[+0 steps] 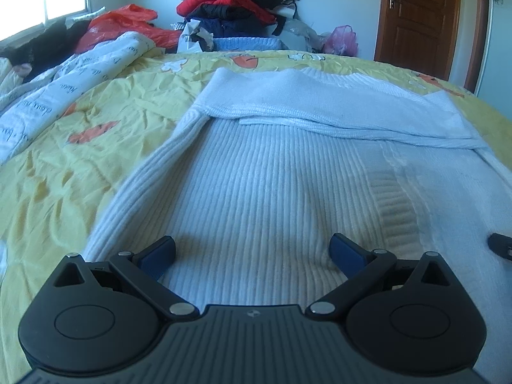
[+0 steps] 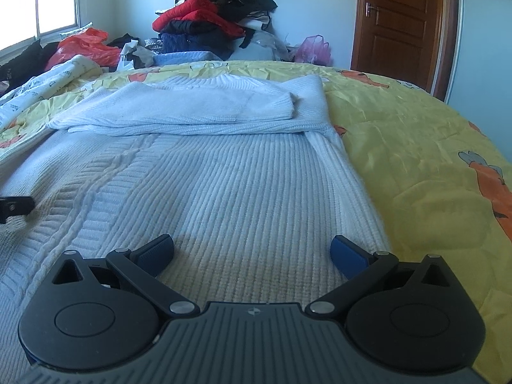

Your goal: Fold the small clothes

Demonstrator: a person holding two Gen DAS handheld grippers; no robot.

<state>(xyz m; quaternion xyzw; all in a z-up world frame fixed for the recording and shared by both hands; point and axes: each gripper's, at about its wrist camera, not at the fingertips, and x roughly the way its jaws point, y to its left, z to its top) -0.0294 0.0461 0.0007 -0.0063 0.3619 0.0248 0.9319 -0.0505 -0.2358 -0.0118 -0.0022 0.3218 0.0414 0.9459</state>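
Observation:
A white ribbed knit sweater lies flat on the yellow bedspread, its sleeves folded across the chest at the far end. My left gripper is open and empty, low over the sweater's near left part. My right gripper is open and empty, low over the sweater near its right edge. The folded sleeves show in the right wrist view. Each gripper's tip shows at the edge of the other's view.
A pile of red and dark clothes stands against the far wall. A white printed quilt and an orange plastic bag lie at the left. A brown door is at the far right. A pink bag sits beside it.

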